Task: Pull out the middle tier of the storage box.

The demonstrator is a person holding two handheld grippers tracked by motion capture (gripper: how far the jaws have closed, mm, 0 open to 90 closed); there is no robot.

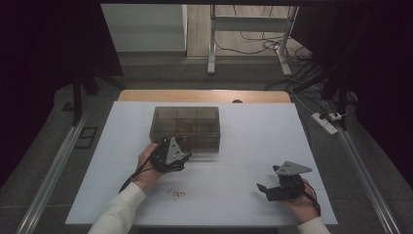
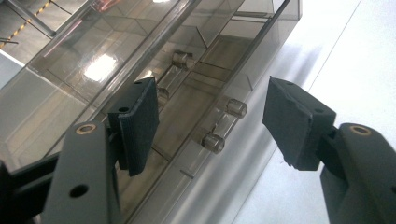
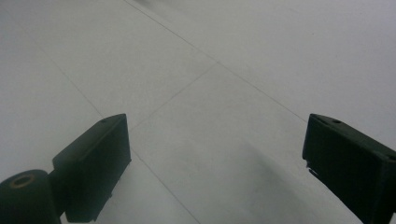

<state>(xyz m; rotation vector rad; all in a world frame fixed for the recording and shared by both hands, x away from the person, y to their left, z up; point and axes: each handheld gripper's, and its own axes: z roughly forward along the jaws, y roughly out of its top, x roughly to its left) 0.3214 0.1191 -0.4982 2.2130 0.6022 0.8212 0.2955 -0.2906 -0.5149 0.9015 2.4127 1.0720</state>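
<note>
I see white sleeves (image 1: 119, 207) on both arms, black grippers topped with grey three-cornered plates (image 1: 292, 168), black cables (image 1: 131, 176), and ribbed black fingers (image 2: 140, 122) with brass-ringed screw holes.

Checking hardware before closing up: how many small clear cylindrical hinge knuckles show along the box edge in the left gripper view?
4: upper one, one beside the left pad, right one, lowest, all on the smoky transparent plastic compartment box. Others may be hidden.

Left gripper (image 2: 210, 116) and right gripper (image 3: 215, 163), jaws apparently wide apart.
</note>
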